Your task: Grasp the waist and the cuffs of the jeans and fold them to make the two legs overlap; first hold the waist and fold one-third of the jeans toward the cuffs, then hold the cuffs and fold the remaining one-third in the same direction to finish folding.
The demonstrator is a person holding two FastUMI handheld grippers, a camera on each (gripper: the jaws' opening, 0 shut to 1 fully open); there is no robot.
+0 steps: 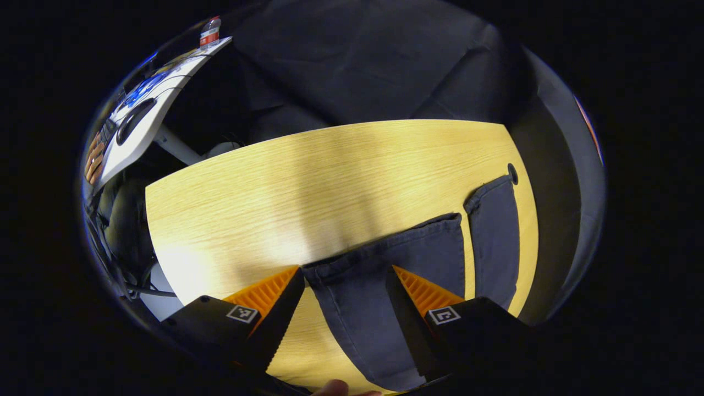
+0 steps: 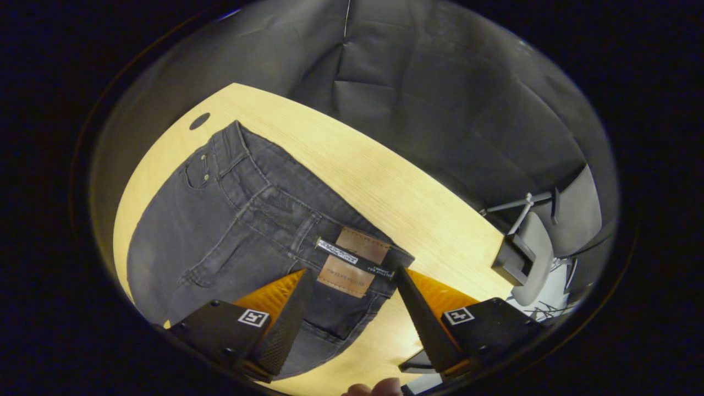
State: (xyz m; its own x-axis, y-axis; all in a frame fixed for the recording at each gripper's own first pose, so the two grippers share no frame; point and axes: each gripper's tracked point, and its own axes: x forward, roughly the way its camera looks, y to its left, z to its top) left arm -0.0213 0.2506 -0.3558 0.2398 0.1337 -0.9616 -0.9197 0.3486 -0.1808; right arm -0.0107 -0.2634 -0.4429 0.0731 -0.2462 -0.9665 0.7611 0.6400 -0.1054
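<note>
Dark grey jeans lie flat on a light wooden table (image 1: 308, 181). In the left gripper view the two leg ends show: the near cuff (image 1: 379, 258) lies between my left gripper's fingers, the far cuff (image 1: 492, 203) lies beyond it to the right. My left gripper (image 1: 345, 275) is open, straddling the near cuff's hem just above the cloth. In the right gripper view the waist (image 2: 264, 203) with its tan leather patch (image 2: 352, 261) lies in front of my right gripper (image 2: 355, 278), which is open over the waistband corner by the patch.
A round cable hole (image 1: 512, 173) sits in the table near the far cuff. A white desk (image 1: 143, 118) with a bottle and gear stands off the table's left end. A grey chair (image 2: 531, 253) stands past the table edge in the right gripper view. Black cloth walls surround the table.
</note>
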